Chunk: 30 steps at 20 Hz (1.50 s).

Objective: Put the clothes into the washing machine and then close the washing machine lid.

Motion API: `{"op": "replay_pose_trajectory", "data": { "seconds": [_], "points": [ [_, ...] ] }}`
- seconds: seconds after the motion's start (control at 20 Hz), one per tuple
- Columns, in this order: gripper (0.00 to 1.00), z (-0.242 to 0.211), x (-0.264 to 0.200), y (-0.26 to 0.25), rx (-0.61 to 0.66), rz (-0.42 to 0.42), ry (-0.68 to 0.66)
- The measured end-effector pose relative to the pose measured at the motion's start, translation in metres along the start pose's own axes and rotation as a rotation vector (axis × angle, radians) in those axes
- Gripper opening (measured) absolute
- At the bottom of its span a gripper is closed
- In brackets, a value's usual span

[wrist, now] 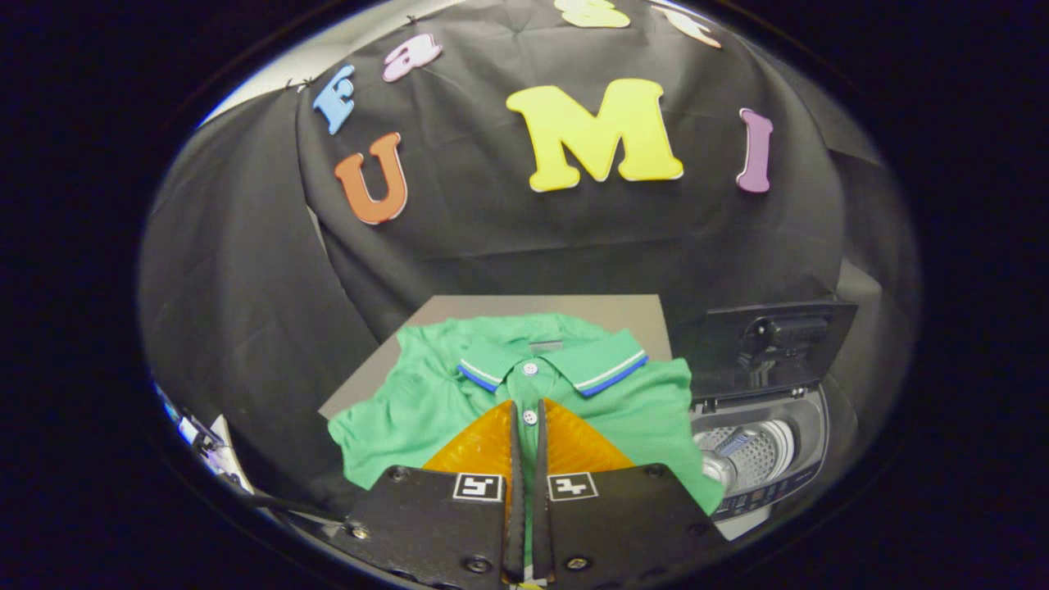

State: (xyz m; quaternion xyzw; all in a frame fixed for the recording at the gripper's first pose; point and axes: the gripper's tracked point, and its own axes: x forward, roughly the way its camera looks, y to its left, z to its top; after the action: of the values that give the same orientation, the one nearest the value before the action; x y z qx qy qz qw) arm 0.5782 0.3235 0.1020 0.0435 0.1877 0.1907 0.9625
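At the far left, a black cable (270,501) is trailing past the corner of the grey table (623,315), on which the garment is lying. The green polo shirt (410,401) is spreading across that table, collar away from the gripper, its long axis running straight ahead along the line of the fingers. The fabric is appearing soft and knitted, lightly creased, with a ribbed collar edged in blue and white and a buttoned placket. The gripper (527,410) is sitting over the shirt's middle, its orange ribbed fingers (483,447) drawn almost together, leaving a narrow slit in which a strip of the placket and one button are showing. Judged from this, both fingers are pinching a fold of the cloth, though whether the hold is firm cannot be told. The tips are lying just short of the collar. To the right of the shirt, touching or just beside its right sleeve, the washing machine (762,459) is standing with its dark lid (762,344) raised upright and the perforated metal drum exposed. The coming move is therefore turning on a carry rightward from the table into that opening
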Motion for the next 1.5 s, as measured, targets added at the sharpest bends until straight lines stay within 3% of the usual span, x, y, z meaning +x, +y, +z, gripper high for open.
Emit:
{"op": "replay_pose_trajectory", "data": {
  "seconds": [0.45, 0.85, 1.15, 1.5],
  "points": [
    [0.07, 0.036, -0.038, -0.013, -0.02, -0.003, -0.18],
    [0.07, 0.063, -0.057, -0.046, 0.0, -0.085, -0.292],
    [0.07, 0.077, -0.058, -0.077, 0.011, -0.124, -0.322],
    [0.07, 0.07, -0.044, -0.112, 0.026, -0.145, -0.268]
  ]
}}
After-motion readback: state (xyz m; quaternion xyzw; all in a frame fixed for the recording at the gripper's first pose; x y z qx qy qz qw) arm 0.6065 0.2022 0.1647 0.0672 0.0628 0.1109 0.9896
